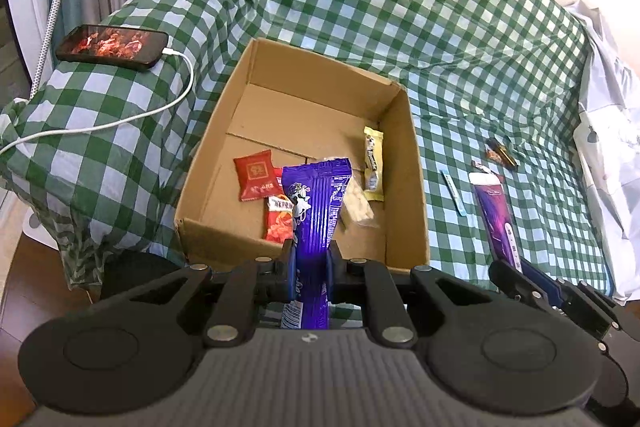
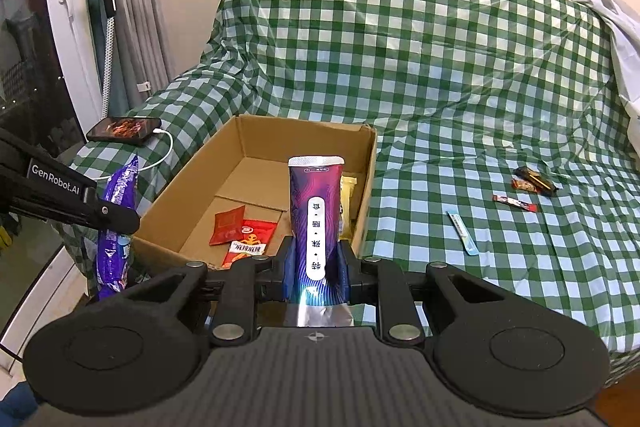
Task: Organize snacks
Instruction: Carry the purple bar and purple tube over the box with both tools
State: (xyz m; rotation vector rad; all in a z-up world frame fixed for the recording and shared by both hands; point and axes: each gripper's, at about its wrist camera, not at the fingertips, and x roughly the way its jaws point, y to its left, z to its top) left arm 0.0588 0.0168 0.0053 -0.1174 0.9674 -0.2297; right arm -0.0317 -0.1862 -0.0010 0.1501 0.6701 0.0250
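Observation:
An open cardboard box (image 1: 396,163) (image 2: 188,199) sits on a green checked cloth. My left gripper (image 1: 310,259) is shut on a blue-purple snack packet (image 1: 316,211), held over the box's near edge; the packet also shows in the right wrist view (image 2: 116,223). My right gripper (image 2: 316,259) is shut on a purple patterned pouch (image 2: 316,215), upright in front of the box; it also shows in the left wrist view (image 1: 496,219). In the box lie a red packet (image 1: 256,175), an orange-red packet (image 1: 278,223), a pale yellow bar (image 1: 373,165) and a clear bag of pale pieces (image 1: 358,207).
Loose snacks lie on the cloth right of the box: a light blue stick (image 2: 462,233), a small red bar (image 2: 515,203) and dark wrappers (image 2: 534,181). A phone (image 1: 112,47) on a white cable (image 1: 120,119) rests left of the box. White fabric (image 1: 612,147) is at the right.

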